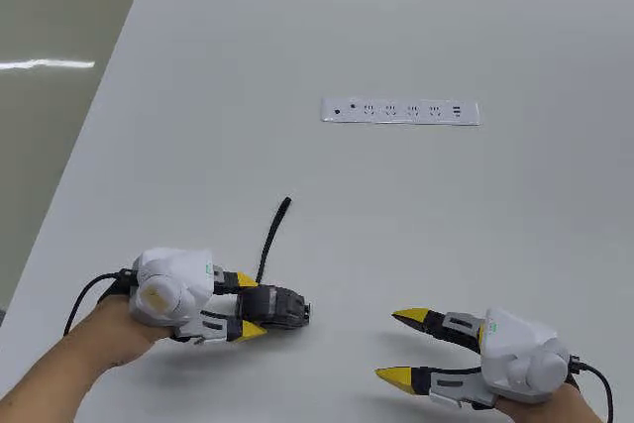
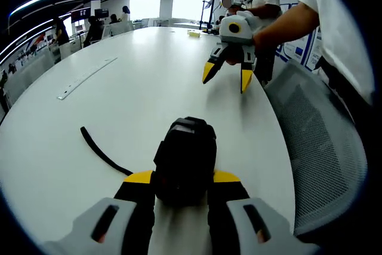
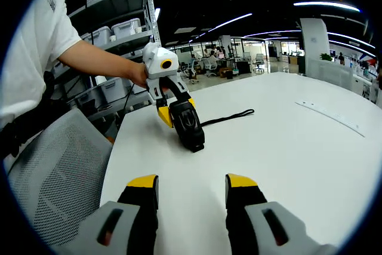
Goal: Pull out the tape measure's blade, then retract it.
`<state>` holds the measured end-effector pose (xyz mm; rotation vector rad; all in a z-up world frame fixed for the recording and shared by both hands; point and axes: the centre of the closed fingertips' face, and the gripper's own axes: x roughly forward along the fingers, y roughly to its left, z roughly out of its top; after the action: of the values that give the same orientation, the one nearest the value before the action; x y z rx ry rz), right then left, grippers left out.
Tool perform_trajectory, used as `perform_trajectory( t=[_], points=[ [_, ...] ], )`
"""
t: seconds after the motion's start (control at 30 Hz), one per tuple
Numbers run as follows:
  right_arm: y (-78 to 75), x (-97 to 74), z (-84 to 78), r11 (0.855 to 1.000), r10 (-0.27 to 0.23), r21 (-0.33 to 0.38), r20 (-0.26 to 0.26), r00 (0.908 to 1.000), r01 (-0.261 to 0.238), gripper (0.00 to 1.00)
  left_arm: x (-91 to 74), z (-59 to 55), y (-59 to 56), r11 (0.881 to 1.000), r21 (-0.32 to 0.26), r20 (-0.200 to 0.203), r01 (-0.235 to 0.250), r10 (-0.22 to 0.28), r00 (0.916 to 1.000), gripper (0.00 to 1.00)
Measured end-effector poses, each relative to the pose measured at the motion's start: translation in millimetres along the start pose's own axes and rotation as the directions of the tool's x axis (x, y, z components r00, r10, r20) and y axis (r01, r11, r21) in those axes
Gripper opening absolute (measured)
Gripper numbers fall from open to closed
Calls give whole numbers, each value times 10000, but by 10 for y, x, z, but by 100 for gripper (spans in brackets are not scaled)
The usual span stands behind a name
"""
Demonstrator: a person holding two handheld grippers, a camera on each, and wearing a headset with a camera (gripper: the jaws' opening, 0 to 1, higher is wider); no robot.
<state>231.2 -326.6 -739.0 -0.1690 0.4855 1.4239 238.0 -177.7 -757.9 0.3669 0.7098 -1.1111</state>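
The right gripper (image 3: 191, 182) holds its jaws apart over the desk (image 3: 286, 159); beyond, the left gripper (image 3: 176, 110) clamps the black tape measure (image 3: 191, 125).

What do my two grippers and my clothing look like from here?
Both match: the left gripper and right gripper have rounded white housings, black-and-grey fingers with yellow tips, and a black cable at the rear. The person wears a white short-sleeved shirt.
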Motion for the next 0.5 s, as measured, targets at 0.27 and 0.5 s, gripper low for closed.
perform_trajectory(
  t=[0.27,0.5],
  points=[
    [-44,156,29,9999,58,95,91,9999,-59,47,-2,-5,-6,9999,116,15,-38,37,10000,30],
    [-110,305,75,9998,42,179,291,9996,-47,44,-4,-9,-1,10000,89,56,-24,24,10000,30]
  ],
)
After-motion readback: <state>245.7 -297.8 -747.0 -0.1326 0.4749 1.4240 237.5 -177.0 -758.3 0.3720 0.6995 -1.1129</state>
